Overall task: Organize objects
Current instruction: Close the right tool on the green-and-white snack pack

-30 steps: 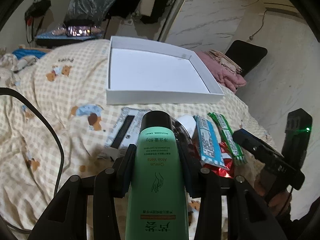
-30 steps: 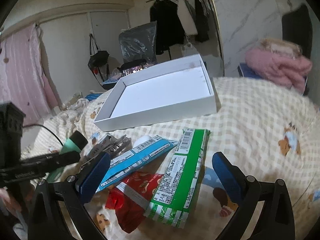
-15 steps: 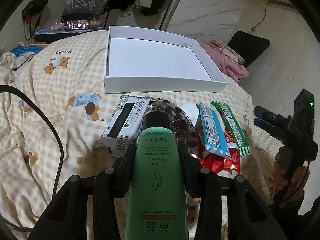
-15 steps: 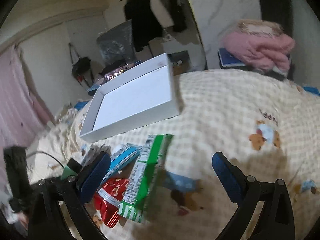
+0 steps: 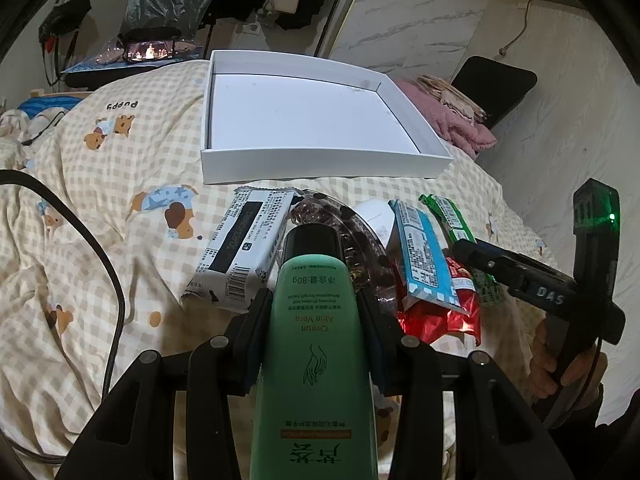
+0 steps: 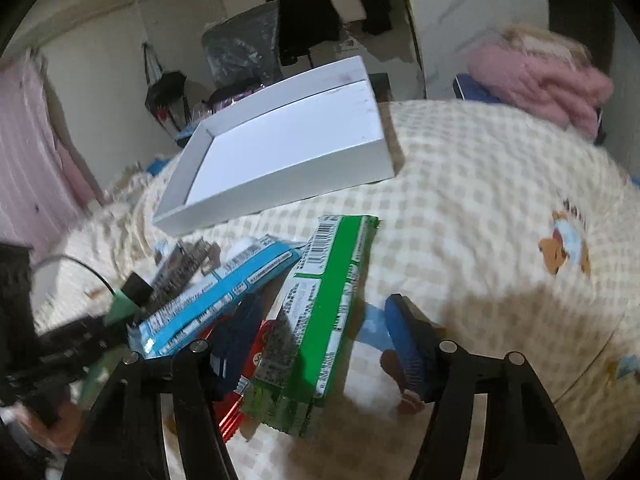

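Checked beige bedspread with bear prints (image 5: 120,208), spread over a bed in a cluttered bedroom. Green aloe vera hand cream tube (image 5: 316,344) pinched firmly between the two pads of the left gripper (image 5: 316,320), black cap pointing forward toward the pile of snacks. Just ahead of the cap, a clear plastic tray with dark pieces (image 5: 360,248), a black-and-white snack packet (image 5: 244,248) to its left, a blue packet (image 5: 420,252) and a red foil packet (image 5: 444,316) to its right. Green snack packet (image 6: 320,312) lying between the blue pads of the right gripper (image 6: 320,344), jaws closing, left pad close to its edge, right pad not yet touching. Farther back on the bedspread, an open white shallow box (image 5: 312,116). Beyond the bed, pink folded fleece (image 6: 540,80) and dark clothes hanging (image 6: 304,16).
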`<action>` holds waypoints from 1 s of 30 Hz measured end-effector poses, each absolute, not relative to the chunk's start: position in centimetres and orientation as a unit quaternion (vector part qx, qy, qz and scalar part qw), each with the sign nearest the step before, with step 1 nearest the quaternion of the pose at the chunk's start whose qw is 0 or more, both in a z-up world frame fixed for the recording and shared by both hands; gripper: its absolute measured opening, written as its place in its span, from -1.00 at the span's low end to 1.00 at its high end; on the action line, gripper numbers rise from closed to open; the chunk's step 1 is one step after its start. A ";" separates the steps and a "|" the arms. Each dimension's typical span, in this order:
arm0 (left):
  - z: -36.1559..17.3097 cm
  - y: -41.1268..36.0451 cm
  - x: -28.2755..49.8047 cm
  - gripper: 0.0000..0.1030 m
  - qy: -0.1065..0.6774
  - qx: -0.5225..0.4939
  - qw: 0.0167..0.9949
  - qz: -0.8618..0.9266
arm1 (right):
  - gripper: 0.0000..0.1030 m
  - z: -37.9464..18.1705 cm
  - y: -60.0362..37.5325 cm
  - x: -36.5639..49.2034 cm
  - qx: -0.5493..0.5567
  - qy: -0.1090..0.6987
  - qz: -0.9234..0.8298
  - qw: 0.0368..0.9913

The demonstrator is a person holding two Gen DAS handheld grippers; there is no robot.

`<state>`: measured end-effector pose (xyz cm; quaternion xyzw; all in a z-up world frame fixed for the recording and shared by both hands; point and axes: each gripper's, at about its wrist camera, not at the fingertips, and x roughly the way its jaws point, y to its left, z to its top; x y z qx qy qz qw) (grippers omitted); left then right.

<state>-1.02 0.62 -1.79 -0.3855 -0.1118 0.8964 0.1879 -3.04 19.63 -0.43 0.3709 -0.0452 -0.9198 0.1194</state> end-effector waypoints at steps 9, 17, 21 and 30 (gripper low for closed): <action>-2.0 0.7 -1.1 -0.11 -0.113 -0.390 0.188 0.894 | -0.24 0.6 20.4 -2.6 0.371 -0.009 -0.922 0.107; -2.0 0.6 -1.1 -0.11 -0.112 -0.390 0.189 0.894 | 0.06 0.6 20.6 -3.0 0.407 0.021 -0.909 0.088; -2.0 0.6 -1.1 -0.11 -0.112 -0.390 0.189 0.894 | 0.60 1.0 20.9 -2.5 0.370 0.015 -0.925 0.082; -2.1 0.6 -1.1 -0.11 -0.112 -0.390 0.189 0.894 | -0.05 0.4 21.7 -2.9 0.330 -0.032 -0.940 0.084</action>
